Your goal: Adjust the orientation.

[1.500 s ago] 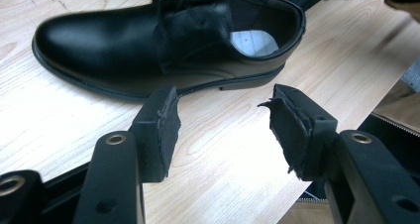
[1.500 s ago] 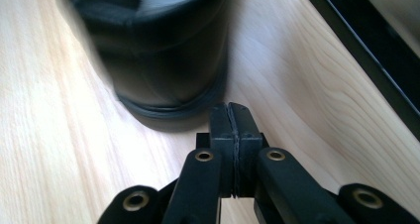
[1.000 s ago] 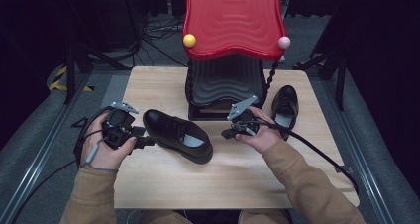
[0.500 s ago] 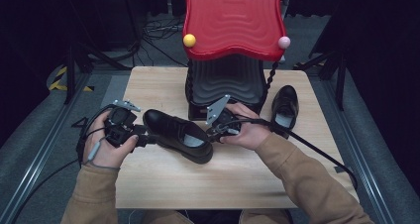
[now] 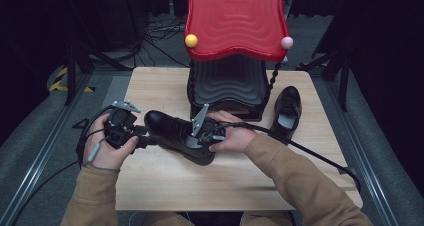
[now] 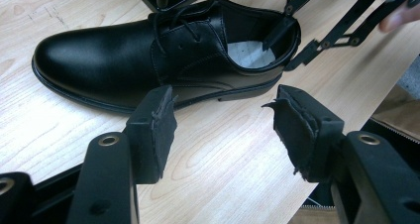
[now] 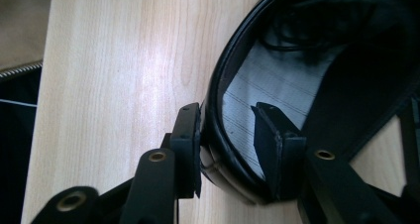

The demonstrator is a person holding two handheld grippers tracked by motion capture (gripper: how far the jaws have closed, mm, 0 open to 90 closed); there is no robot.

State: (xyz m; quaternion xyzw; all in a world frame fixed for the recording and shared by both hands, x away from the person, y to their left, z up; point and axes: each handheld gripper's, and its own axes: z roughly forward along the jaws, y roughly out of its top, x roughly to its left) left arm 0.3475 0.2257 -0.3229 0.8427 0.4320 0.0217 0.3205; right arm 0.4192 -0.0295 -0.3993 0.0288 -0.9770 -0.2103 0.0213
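Note:
A black lace-up shoe (image 5: 172, 131) lies on the wooden table (image 5: 160, 181), toe to the left. My left gripper (image 5: 142, 138) sits by the toe. Its jaws have just been opening, and they stand open (image 6: 220, 115) with only bare table between them; the shoe (image 6: 124, 60) lies just beyond. My right gripper (image 5: 197, 136) is at the heel and has also just been opening. It straddles the heel rim (image 7: 213, 110), one pad (image 7: 190, 135) outside the wall and the other (image 7: 270, 135) inside over the grey insole. The right gripper (image 6: 289, 45) is also in the left gripper view.
A second black shoe (image 5: 287, 111) stands at the table's right, toe pointing away. A black ribbed stand (image 5: 227, 86) with a red wavy top (image 5: 235, 21) rises behind the first shoe. Cables trail off the table on both sides.
My right hand has moved left from the stand's front to the shoe's heel, and its jaws have opened around the heel rim. The left hand has stayed put.

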